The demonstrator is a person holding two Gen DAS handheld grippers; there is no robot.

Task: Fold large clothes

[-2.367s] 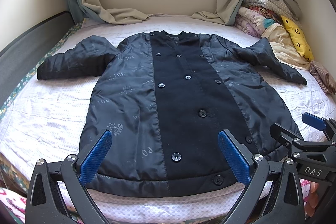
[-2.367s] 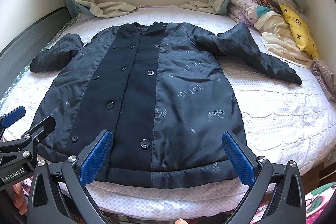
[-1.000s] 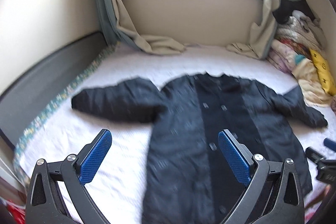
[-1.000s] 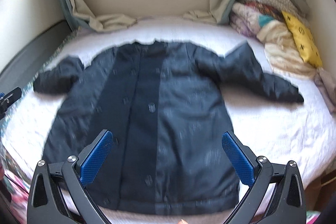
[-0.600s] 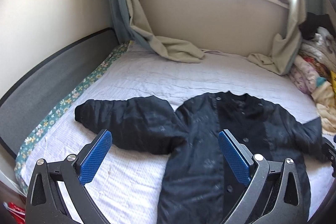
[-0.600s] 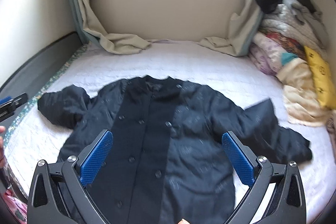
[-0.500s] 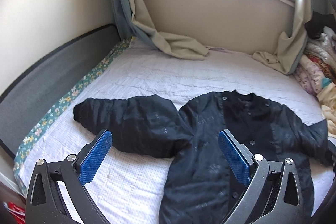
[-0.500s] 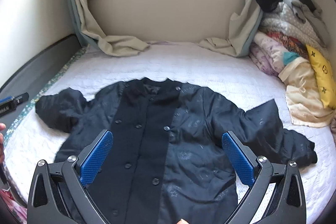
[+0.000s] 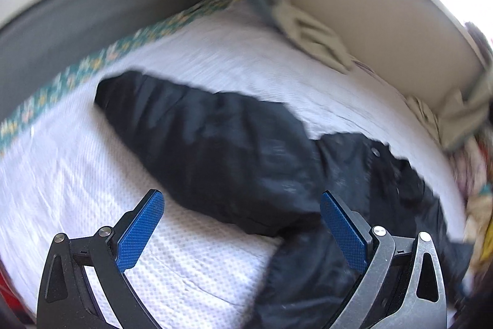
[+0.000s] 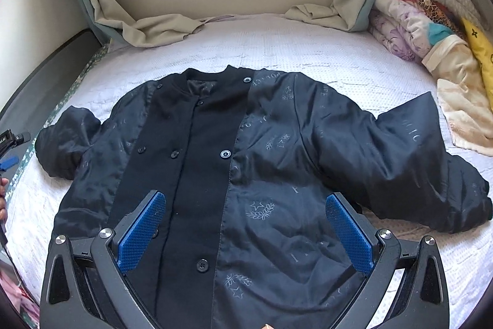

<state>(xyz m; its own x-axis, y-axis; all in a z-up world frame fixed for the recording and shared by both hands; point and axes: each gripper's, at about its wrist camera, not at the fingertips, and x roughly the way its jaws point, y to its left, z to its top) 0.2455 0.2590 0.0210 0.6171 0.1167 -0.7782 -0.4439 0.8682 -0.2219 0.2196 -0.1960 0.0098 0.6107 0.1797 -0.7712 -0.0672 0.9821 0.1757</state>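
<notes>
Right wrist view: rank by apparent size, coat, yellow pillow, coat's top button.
1. coat, fills most of the frame
2. yellow pillow, partly cut off at the edge, so its full size is unclear
3. top button

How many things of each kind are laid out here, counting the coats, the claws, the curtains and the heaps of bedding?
Dark coat: 1
Claws, left claw and right claw, both open and empty: 2
Beige curtains, left curtain and right curtain: 2
Heap of folded bedding: 1
Total: 6
</notes>
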